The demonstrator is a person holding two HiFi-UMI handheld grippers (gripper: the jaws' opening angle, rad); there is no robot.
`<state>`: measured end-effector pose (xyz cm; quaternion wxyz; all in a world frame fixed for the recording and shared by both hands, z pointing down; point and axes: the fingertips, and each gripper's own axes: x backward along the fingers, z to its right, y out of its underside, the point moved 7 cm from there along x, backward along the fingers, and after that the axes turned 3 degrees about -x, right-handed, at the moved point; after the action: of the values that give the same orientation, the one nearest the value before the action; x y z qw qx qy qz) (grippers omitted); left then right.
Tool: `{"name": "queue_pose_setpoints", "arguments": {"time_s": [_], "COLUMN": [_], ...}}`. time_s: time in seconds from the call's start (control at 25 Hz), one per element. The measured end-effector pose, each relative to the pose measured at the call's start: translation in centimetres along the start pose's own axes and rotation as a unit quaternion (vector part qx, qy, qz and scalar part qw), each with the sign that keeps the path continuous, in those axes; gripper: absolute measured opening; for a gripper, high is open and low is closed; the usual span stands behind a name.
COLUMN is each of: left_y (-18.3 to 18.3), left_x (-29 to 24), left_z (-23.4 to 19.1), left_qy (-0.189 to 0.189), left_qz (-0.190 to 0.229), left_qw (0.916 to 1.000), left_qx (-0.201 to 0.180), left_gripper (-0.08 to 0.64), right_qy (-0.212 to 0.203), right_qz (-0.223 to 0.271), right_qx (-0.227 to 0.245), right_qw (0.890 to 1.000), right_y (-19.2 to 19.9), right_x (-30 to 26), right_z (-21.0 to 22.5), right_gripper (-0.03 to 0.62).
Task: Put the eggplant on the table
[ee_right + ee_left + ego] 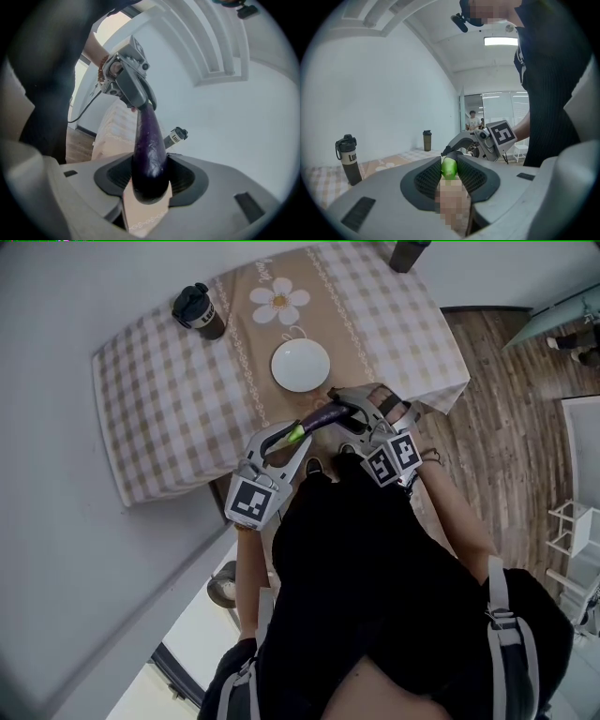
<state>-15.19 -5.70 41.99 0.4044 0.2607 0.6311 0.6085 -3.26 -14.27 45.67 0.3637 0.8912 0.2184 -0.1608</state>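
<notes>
A long purple eggplant (323, 415) with a green stem hangs level over the front edge of the checked table (169, 418), spanning both grippers. My left gripper (292, 435) is shut on the green stem end (449, 168), which is pinched between its pads. The thick purple end (149, 150) lies between the jaws of my right gripper (345, 413). Those jaws stand very wide and close on both sides, and I see no squeeze on the skin. In the right gripper view the left gripper (133, 89) holds the far tip.
A white plate (300, 365) sits on the tan runner just beyond the eggplant. A dark bottle (199, 311) stands at the table's far left and another dark object (410, 253) at the far corner. Wood floor (506, 427) and a white rack (572, 531) lie to the right.
</notes>
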Motion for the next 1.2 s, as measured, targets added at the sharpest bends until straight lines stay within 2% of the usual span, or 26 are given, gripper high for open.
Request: {"name": "queue_pose_setpoints", "arguments": {"time_s": [0.28, 0.48, 0.64, 0.88, 1.04, 1.2], "left_y": [0.5, 1.2, 2.3, 3.6, 4.4, 4.7], "left_x": [0.0, 1.2, 1.3, -0.5, -0.7, -1.4], "left_z": [-1.4, -4.0, -5.3, -7.8, -9.0, -9.9], "left_qy": [0.001, -0.057, -0.09, -0.165, -0.174, -0.183], "left_qz": [0.01, 0.017, 0.016, 0.007, 0.023, 0.02], "left_qw": [0.9999, 0.9982, 0.9958, 0.9862, 0.9841, 0.9826], "left_qx": [-0.003, -0.003, 0.0, 0.009, 0.024, 0.025], "left_gripper": [0.118, 0.117, 0.117, 0.117, 0.115, 0.115], "right_qy": [0.017, 0.032, 0.043, 0.059, 0.084, 0.092], "right_qz": [-0.023, -0.037, -0.053, -0.039, -0.043, -0.043], "right_qx": [-0.016, -0.048, -0.074, -0.111, -0.147, -0.172], "right_qw": [0.999, 0.998, 0.995, 0.991, 0.985, 0.98], "right_y": [1.2, 2.0, 1.7, 2.7, 2.5, 2.7], "right_x": [0.2, 0.4, 0.9, 0.8, 1.6, 1.8], "right_z": [0.3, 0.4, -0.4, 1.2, 1.0, 1.1], "right_gripper": [0.221, 0.219, 0.219, 0.215, 0.215, 0.215]}}
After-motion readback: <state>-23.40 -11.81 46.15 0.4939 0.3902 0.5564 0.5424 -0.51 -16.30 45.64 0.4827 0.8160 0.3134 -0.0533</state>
